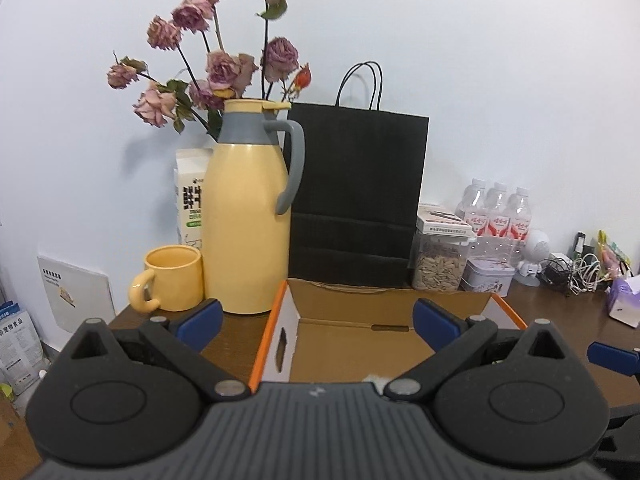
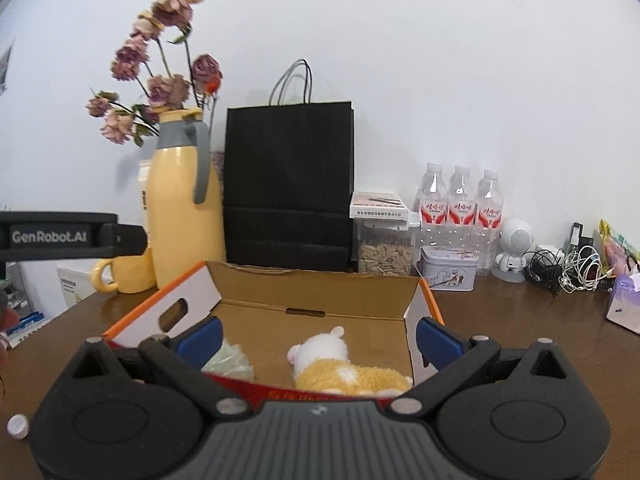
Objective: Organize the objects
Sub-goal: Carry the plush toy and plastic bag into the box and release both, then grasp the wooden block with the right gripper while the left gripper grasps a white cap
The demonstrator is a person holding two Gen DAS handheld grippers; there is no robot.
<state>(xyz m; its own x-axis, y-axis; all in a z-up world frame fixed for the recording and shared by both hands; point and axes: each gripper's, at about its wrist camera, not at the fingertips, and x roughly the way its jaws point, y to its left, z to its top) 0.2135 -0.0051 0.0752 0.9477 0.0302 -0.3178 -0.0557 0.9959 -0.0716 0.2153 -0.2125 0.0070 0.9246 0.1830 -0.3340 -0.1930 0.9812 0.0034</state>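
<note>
Here both tools spread empty above box rim; plush inside.

The cardboard box is open from above; yellow jug and black bag crowd its far side.

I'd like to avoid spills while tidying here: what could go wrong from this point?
The tall yellow jug and mug stand close beside the cardboard box; the open left gripper could knock them if it swings that way. The small white cap lies near the table's front and might roll off.
</note>
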